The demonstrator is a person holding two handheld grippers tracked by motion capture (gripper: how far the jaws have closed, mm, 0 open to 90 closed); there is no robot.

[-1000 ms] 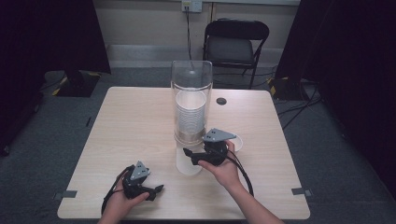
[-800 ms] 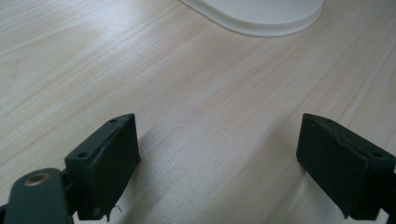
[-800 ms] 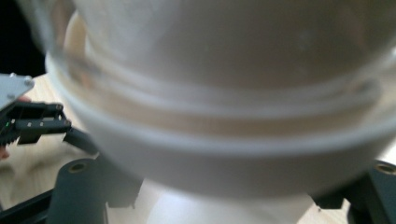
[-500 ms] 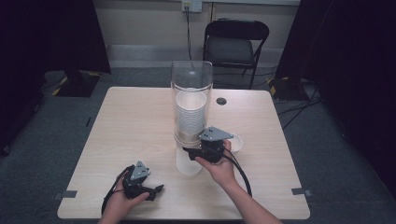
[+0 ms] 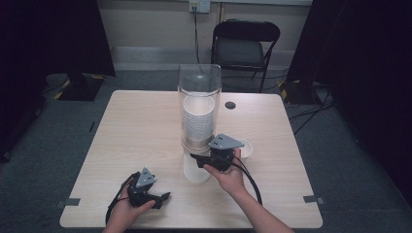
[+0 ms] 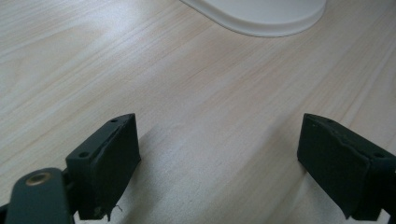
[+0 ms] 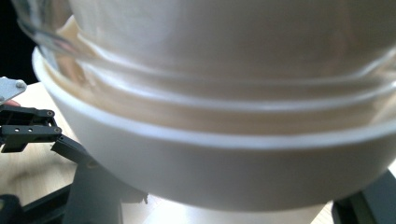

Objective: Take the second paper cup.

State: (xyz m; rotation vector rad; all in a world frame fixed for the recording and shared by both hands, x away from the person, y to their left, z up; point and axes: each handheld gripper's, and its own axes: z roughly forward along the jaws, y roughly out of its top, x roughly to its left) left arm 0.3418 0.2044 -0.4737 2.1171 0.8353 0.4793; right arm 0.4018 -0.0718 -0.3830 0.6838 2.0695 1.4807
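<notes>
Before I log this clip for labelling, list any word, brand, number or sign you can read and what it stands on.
None can be read: the clear tube, the stacked white cups, the wooden table and both grippers show no print.

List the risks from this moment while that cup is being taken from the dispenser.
1. The right gripper, whose jaws have just been closing, is clamped on the bottom cup; a thin cup like this may buckle.
2. Pulling could drag the next cup of the stack out with it.
3. The tall clear dispenser is unbraced, since the left gripper rests open on the table; a sideways tug might tip it.
</notes>
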